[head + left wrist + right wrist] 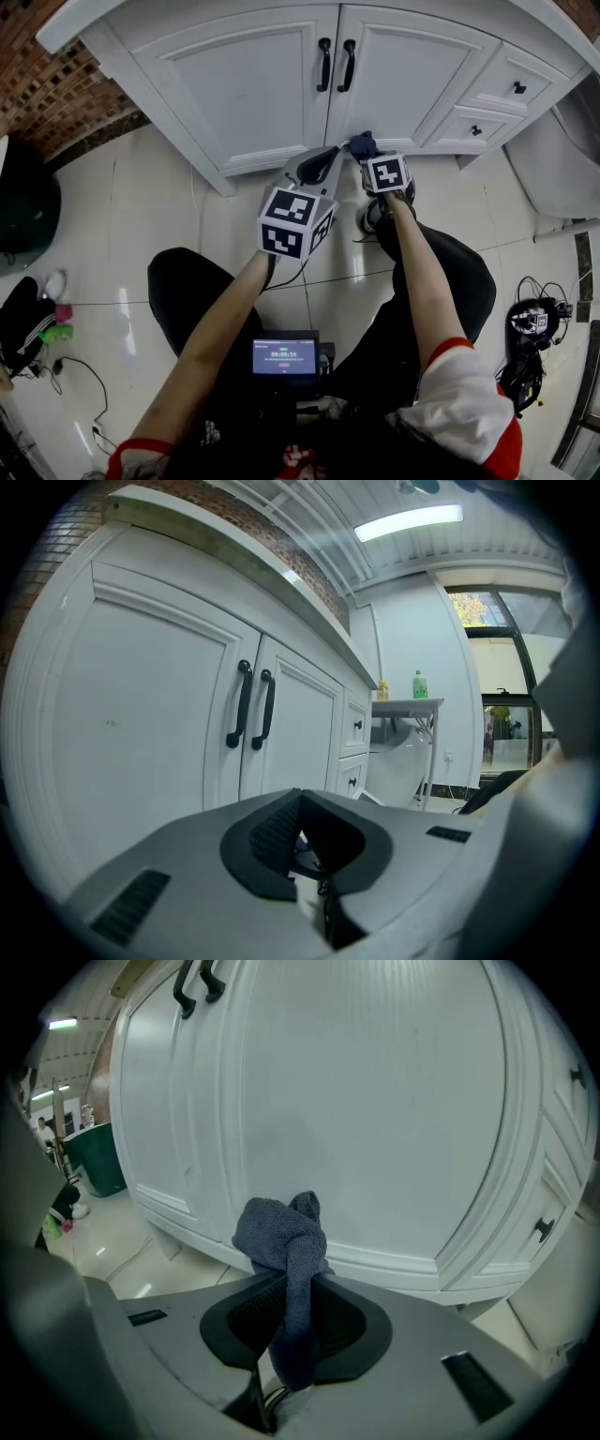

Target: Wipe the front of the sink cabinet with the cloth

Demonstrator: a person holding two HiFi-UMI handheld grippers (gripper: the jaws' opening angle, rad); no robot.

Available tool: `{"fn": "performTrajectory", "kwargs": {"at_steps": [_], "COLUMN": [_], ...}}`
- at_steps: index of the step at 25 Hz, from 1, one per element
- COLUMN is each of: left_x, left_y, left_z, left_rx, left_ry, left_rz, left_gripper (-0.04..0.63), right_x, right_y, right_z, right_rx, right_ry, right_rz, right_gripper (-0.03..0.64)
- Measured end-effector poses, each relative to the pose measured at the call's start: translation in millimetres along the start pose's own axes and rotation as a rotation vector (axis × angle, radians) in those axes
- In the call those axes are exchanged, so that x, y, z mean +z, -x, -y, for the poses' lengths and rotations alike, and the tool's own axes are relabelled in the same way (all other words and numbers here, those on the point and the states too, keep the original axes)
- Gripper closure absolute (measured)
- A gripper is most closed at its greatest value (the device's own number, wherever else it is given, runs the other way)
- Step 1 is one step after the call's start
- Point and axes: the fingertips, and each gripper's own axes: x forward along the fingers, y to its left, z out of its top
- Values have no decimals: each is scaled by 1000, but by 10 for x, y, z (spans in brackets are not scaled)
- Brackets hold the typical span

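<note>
The white sink cabinet [253,84] has two doors with black handles [335,64] and drawers [511,89] to the right. My right gripper [366,155] is shut on a blue-grey cloth [361,143], low in front of the right door near its bottom rail. In the right gripper view the bunched cloth [284,1232] sticks up from the gripper [295,1277], close to the door panel [375,1101]; I cannot tell whether it touches. My left gripper [330,155] hovers just left of it, shut and empty [300,797], facing the doors [141,714].
The person sits on the glossy tiled floor [150,216]. A dark green bin [21,211] stands at the left, cables and a device [534,328] at the right, and a small screen [284,356] in the lap. A white fixture [562,159] flanks the cabinet's right end.
</note>
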Motion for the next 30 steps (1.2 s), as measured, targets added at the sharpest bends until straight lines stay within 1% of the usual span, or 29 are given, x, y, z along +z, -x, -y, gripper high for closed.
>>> {"fn": "performTrajectory", "kwargs": {"at_steps": [2, 4, 5, 7, 10, 12, 14, 18, 20, 25, 30], "left_x": [1, 17, 26, 40, 50, 59, 76, 125, 165, 285, 384], "left_y": [15, 27, 34, 49, 80, 108, 134, 179, 197, 259, 285], "left_z": [-12, -16, -25, -56, -75, -57, -29, 39, 68, 131, 120], "left_rx": [3, 3, 4, 13, 26, 24, 21, 14, 10, 4, 13], "left_ry": [3, 1, 0, 7, 48, 78, 90, 82, 79, 52, 13], "left_rz": [-1, 1, 4, 11, 25, 31, 34, 36, 38, 47, 52], "left_gripper": [560, 560, 560, 560, 558, 560, 560, 560, 560, 560, 560], "right_x": [-96, -60, 19, 186, 500, 762, 1050, 1540, 1767, 2225, 2426], "right_y": [-47, 57, 152, 347, 741, 1080, 1440, 2014, 2237, 2660, 2850], "right_z": [-6, 74, 123, 197, 372, 489, 563, 661, 710, 811, 948], "right_rx": [19, 1, -10, -5, -22, -50, -73, -104, -119, -141, -167], "right_ry": [-3, 16, 30, 30, 27, 61, 108, 184, 199, 178, 136], "right_rz": [-29, -33, -18, 23, 101, 152, 206, 298, 348, 471, 534], "right_gripper": [535, 534, 535, 535, 535, 535, 535, 535, 535, 535, 535]}}
